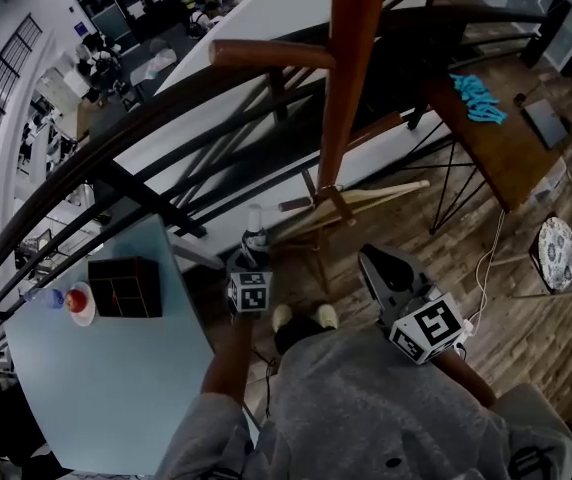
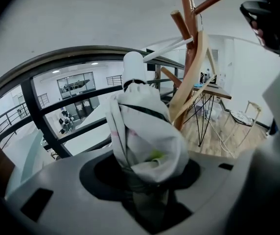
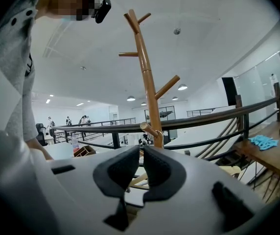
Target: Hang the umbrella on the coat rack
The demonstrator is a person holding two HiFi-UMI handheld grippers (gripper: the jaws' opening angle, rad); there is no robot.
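A wooden coat rack (image 1: 351, 68) with angled pegs rises just ahead of me; its pole also shows in the right gripper view (image 3: 147, 82) and at the upper right of the left gripper view (image 2: 191, 43). My left gripper (image 1: 249, 256) is shut on a folded white umbrella (image 2: 145, 131), whose white capped end (image 2: 134, 67) points up and away from the jaws. The umbrella sits low, short of the rack's pegs. My right gripper (image 1: 371, 258) hangs to the right of the rack's base, its dark pads (image 3: 118, 173) closed together with nothing between them.
A dark railing (image 1: 116, 138) runs behind the rack. At left a pale blue table (image 1: 96, 388) carries a black organiser box (image 1: 124, 286) and an apple on a plate (image 1: 78, 301). A wooden desk (image 1: 496, 158) with blue cloth (image 1: 478, 98) stands at right. A pale board (image 1: 366, 203) leans by the rack's base.
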